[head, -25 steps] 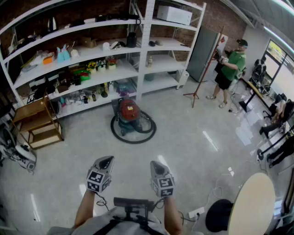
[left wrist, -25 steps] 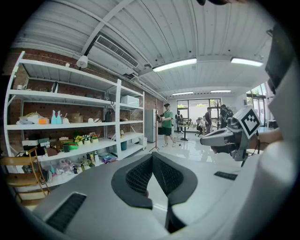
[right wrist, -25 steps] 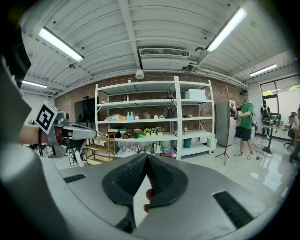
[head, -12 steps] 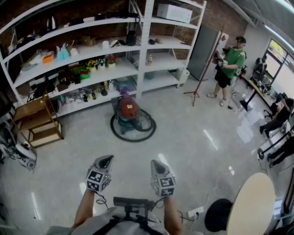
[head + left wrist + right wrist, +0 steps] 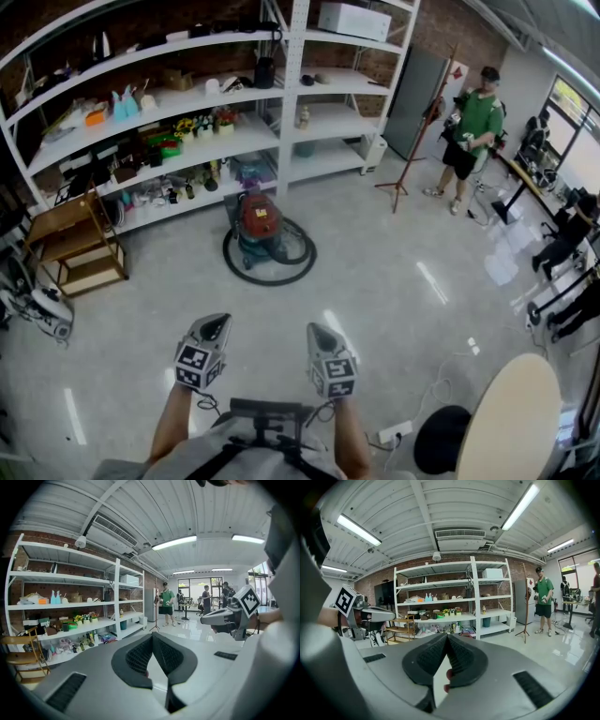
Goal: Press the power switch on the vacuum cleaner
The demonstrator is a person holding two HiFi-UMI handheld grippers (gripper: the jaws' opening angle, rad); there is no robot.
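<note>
Vacuum cleaner (image 5: pixel 260 223): red, standing on the grey floor (image 5: pixel 394 281) just in front of the white shelves (image 5: pixel 239 141), with a dark hose (image 5: pixel 272 277) looped round it. It is well apart from both grippers, and its switch is too small to make out.
Left gripper (image 5: pixel 215 326): held low, close to the wearer's body and pointing forward. The jaws are pressed together at the tips, with nothing between them.
Right gripper (image 5: pixel 317 330): level with the left one and just beside it. The jaws also meet at the tips and hold nothing.
Bystander (image 5: pixel 473 127): a person in a green shirt, standing far right near a wooden stand (image 5: pixel 410 141).
Round table (image 5: pixel 511 422): pale, in the bottom right corner.
</note>
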